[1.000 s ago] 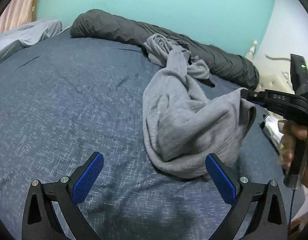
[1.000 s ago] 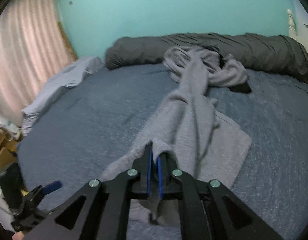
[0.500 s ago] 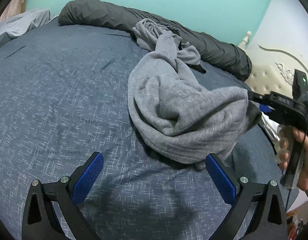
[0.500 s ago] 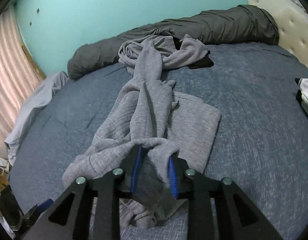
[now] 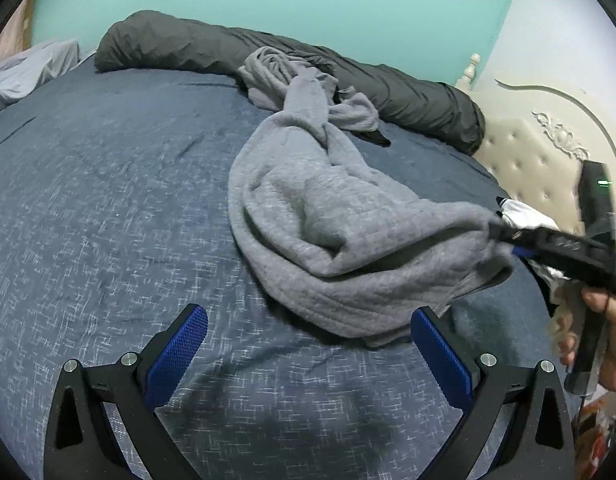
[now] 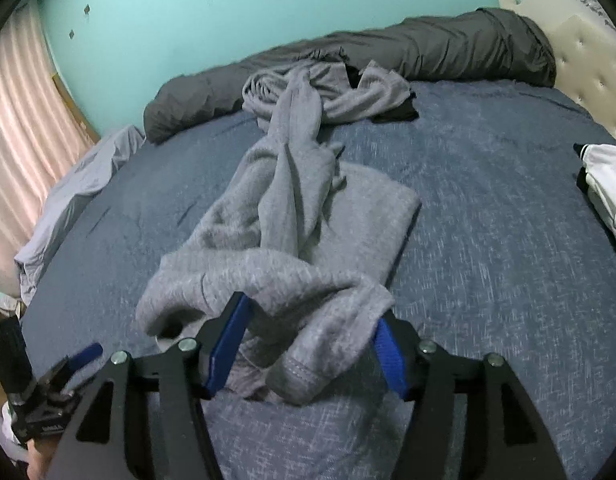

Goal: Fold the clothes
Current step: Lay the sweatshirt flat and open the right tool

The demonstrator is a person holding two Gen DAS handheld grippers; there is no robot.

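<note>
A soft grey knitted garment [image 6: 291, 216] lies crumpled in the middle of a bed with a dark blue speckled cover [image 5: 107, 208]. It is long and twisted, and its far end is bunched up against a long dark grey rolled blanket [image 5: 388, 88] by the wall. Its near end is a thick fold with a stitched hem, and that fold sits between the blue pads of the right hand-held gripper [image 6: 308, 352]. The jaws of this one are opening, and the pads do not look pressed on the cloth, so the fold is let go. The left hand-held gripper [image 5: 308, 348] is wide open with nothing in it, and it hangs over the blue cover just beside the near edge of the grey garment. In the left view the right one reaches in from the side, its tip at the cloth's edge, and a person's hand [image 5: 604, 344] holds its handle. A white folded cloth with dark trim [image 6: 608, 184] lies well apart at the side of the bed. Behind it is a cream padded headboard [image 5: 528, 160]. The wall [image 6: 227, 12] is light green, and a pink curtain [image 6: 23, 120] hangs at the side.
</note>
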